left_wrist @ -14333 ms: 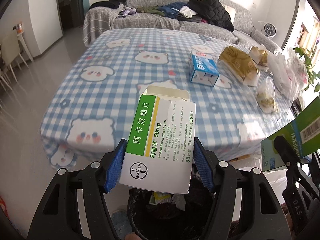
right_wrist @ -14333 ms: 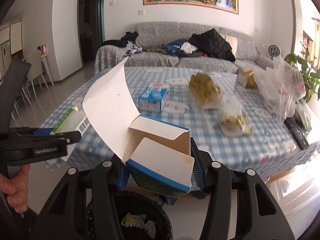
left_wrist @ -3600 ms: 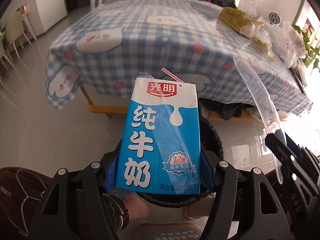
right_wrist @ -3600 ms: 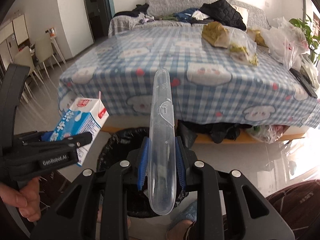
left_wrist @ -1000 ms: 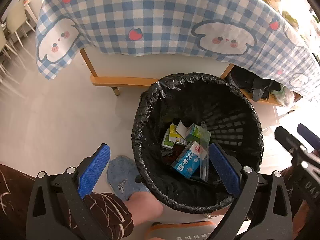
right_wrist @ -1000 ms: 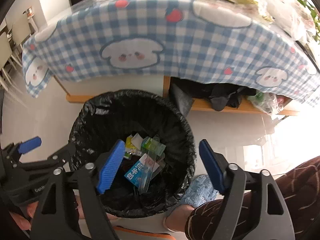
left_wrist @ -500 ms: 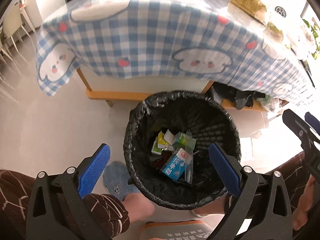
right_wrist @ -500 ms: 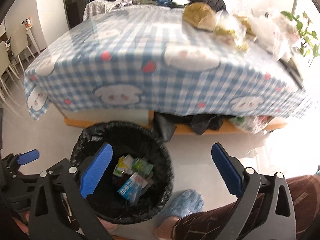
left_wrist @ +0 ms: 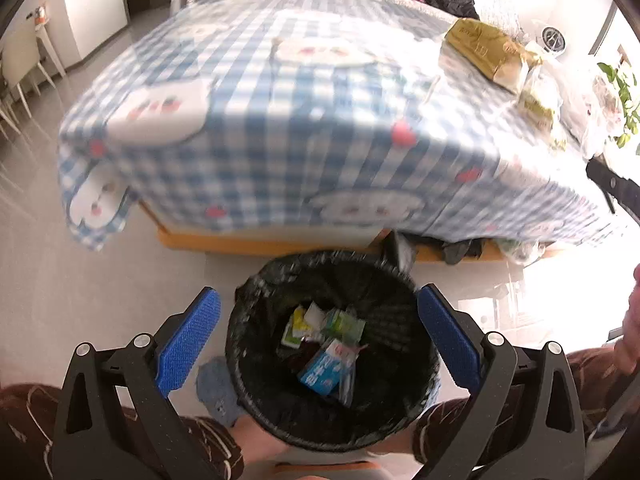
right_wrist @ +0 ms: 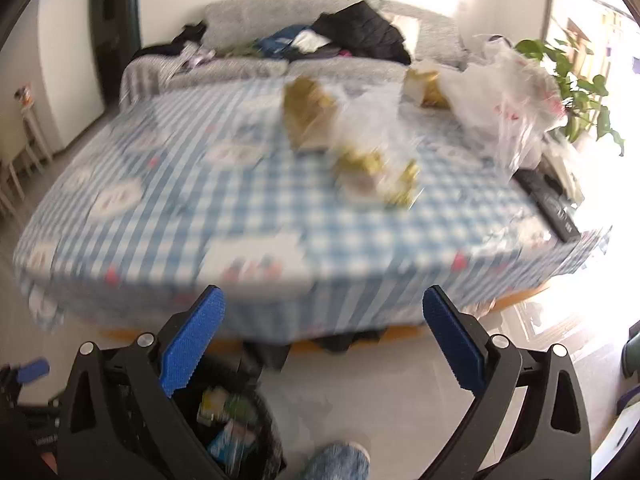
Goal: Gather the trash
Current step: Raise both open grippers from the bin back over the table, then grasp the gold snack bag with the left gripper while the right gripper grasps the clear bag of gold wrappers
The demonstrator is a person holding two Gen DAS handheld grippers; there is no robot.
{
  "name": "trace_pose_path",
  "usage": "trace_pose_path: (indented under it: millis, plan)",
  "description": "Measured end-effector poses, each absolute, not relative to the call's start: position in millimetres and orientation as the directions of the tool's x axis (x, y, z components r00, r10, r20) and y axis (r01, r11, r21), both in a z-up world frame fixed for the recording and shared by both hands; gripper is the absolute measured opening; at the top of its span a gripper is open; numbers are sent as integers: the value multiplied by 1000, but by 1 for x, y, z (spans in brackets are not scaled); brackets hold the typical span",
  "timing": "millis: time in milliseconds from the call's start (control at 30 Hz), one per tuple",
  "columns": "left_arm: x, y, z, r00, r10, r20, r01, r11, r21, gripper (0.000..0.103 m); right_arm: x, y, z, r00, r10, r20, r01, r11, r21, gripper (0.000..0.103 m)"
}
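Black-lined trash bin (left_wrist: 332, 354) holds the milk carton (left_wrist: 326, 366); both grippers (left_wrist: 318, 334) (right_wrist: 320, 334), wide and empty, should approach table litter squarely.

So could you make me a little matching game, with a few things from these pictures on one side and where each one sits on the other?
Things:
1. milk carton
2. black jacket
3. remote control
4. gold-wrapped package

Places:
A. on the grey sofa
B. on the checked tablecloth, far from the bin
C. inside the black-lined trash bin
D. at the table's right edge, near the plant

Pairs: 1-C, 2-A, 3-D, 4-B
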State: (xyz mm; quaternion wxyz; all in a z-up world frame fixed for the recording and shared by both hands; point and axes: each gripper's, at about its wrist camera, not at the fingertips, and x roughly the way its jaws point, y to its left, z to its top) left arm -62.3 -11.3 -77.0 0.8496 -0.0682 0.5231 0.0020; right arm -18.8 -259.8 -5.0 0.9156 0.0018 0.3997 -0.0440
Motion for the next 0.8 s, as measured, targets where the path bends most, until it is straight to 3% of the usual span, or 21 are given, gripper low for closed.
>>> trace_pose_path:
  millis: [367, 800]
  plan:
    - [38, -50, -27, 499, -71, -863, -49, 993, -110, 97, 72, -298, 7, 708, -116, -697, 125, 991, -38, 95]
    - [176, -161, 30, 564, -78, -822, 36, 997, -69, 97, 129, -329, -27, 661, -61, -748, 138, 989, 42, 95]
